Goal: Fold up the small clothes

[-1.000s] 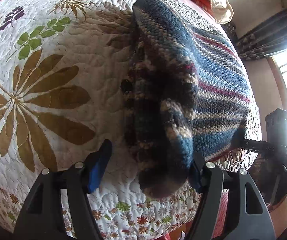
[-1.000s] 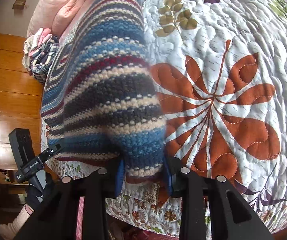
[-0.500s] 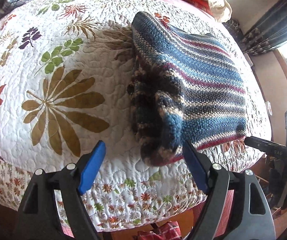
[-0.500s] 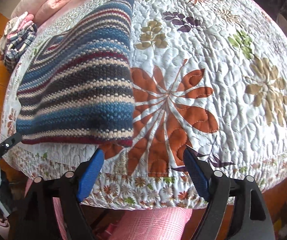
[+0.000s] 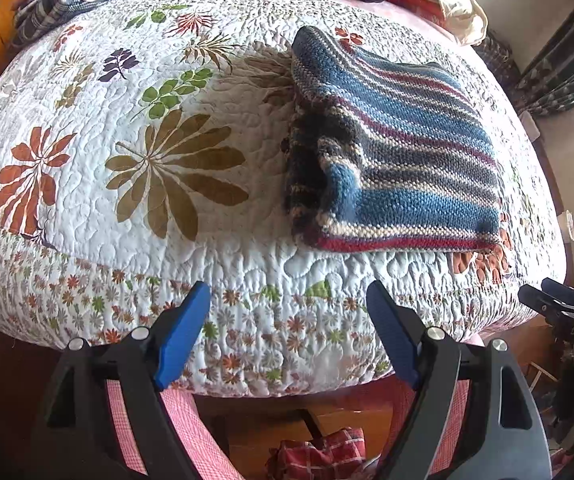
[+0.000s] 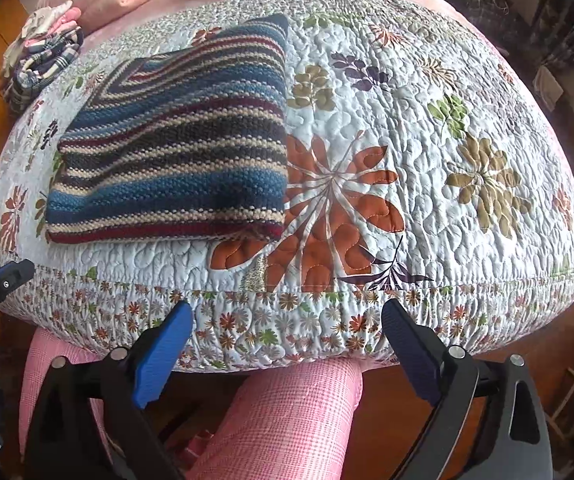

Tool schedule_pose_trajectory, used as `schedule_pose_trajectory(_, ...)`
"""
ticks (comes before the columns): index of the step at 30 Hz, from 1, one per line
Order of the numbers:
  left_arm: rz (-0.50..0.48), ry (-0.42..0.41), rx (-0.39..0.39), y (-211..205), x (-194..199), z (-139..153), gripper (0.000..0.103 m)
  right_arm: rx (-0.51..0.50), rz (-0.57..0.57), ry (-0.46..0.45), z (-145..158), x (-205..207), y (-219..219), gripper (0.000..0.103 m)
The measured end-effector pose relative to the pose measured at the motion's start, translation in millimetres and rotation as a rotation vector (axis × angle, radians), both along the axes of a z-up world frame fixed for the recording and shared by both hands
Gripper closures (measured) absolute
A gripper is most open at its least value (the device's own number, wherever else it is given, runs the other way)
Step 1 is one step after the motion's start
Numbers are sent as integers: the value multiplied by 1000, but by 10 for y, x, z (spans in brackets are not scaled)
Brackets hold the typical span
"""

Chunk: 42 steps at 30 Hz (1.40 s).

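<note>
Risk first: the striped knit sweater (image 5: 399, 152) lies folded on the floral quilt (image 5: 127, 200) near the bed's front edge, but its left side looks bulky & bunched in the left wrist view, w/ dark inner layers showing around 9 o'clock of the bundle. If that lump is a tucked sleeve, it could probably spring open or slump, so the fold may go lopsided. Thick wool tends to resist a crease. A further fold or a lift done from one corner only would likely let the layers slide apart. The bundle's near hem sits close to the quilt border, so a careless nudge toward 6 o'clock might drag it off the bed.

Pose: the left gripper (image 5: 287, 332) hovers off the bed edge, jaws spread wide, nothing between the blue pads, aimed fwd at the quilt's side border; the sweater is up at approx 1 o'clock from it, well apart. The right gripper (image 6: 287, 344) is likewise spread & empty, low over pink-checked trousers (image 6: 287, 420), w/ the sweater at approx 11 o'clock. Each gripper shows at the other's frame edge. A plaid clothes pile (image 6: 43, 64) waits at far 10 o'clock in the right view, prob next in line
</note>
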<state>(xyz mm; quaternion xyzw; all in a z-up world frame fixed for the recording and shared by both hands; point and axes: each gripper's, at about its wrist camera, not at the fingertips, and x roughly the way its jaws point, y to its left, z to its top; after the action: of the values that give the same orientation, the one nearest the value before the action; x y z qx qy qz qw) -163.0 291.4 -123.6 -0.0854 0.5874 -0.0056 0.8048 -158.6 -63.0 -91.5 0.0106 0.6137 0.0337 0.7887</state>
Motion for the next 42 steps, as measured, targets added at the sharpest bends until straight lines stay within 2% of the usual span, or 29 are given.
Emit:
schedule_pose_trajectory(6, 4, -6, 59, -128, -150, 184, 17, -25, 14, -51, 267, -76, 110, 4)
schedule_pose_trajectory(16, -31, -60, 144, -367, -299, 552, 13, -61, 14, -112, 648, -167, 226, 4)
schedule_pose_trajectory(25, -37, -86, 174, -505, -356, 767, 13, -45, 8, -155, 951, -207, 246, 4)
schedule_pose_trajectory(33, -46, -102, 211, -604, -355, 893, 13, -47, 0, -161, 1069, -210, 251, 4)
schedule_pose_trajectory(42, -56, -114, 249, -678, -323, 917, 13, -64, -11, -144, 995, -139, 202, 4)
